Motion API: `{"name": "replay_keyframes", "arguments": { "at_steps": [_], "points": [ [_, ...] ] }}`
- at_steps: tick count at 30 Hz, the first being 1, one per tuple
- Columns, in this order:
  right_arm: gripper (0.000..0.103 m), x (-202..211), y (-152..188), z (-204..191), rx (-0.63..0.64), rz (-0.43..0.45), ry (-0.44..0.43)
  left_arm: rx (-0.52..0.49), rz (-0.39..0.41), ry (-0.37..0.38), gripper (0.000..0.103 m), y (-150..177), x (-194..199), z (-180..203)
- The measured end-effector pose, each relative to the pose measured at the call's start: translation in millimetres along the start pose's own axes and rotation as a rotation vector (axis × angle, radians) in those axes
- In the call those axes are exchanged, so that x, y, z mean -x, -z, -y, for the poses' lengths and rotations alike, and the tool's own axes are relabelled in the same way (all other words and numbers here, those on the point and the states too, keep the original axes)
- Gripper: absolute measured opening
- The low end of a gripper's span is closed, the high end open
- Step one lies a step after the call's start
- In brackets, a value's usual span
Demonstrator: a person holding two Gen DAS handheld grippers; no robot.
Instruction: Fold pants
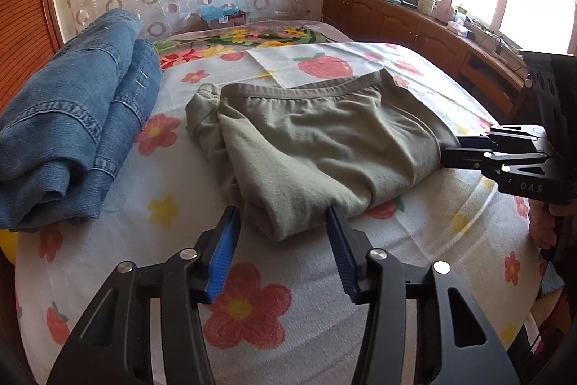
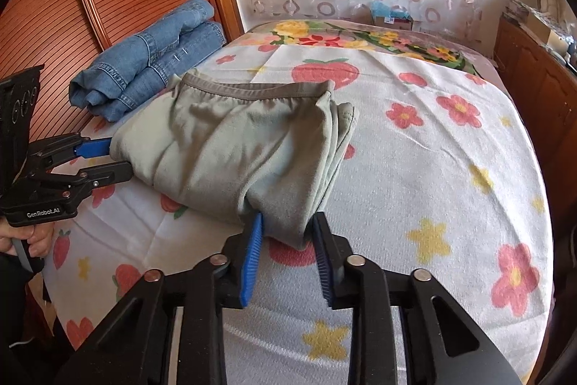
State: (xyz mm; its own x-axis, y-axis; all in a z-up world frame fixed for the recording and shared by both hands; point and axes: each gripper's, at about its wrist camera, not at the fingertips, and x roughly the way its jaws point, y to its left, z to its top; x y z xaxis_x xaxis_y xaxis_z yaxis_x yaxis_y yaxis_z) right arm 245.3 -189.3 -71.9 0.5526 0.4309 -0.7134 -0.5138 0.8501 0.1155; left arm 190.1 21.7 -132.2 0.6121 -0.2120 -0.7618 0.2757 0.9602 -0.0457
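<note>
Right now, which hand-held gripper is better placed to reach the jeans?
Left. The left hand-held gripper is at the end of the green pants nearest the jeans; the right hand-held gripper is opposite.

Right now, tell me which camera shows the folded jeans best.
The left wrist view: the jeans fill its left side, close enough to see seams and stitching, though the frame edge crops them. In the right wrist view the jeans appear whole but smaller and farther off, behind the green pants.

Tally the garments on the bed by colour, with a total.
Olive pants: 1
Blue jeans: 1
Total: 2, both folded on the bed.
</note>
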Motion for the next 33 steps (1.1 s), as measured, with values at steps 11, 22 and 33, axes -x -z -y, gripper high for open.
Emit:
{"name": "replay_keyframes", "arguments": {
  "at_steps": [11,22,33],
  "points": [
    [0.009,10,2,1,-0.001,0.047,0.045,0.007,-0.004,-0.007,0.035,-1,-2,-3],
    [0.009,36,5,1,-0.011,0.095,0.005,0.009,0.076,0.017,0.013,5,36,2],
    [0.009,77,55,-9,-0.005,0.077,-0.041,0.013,0.044,0.061,0.013,47,63,19]
  ]
}}
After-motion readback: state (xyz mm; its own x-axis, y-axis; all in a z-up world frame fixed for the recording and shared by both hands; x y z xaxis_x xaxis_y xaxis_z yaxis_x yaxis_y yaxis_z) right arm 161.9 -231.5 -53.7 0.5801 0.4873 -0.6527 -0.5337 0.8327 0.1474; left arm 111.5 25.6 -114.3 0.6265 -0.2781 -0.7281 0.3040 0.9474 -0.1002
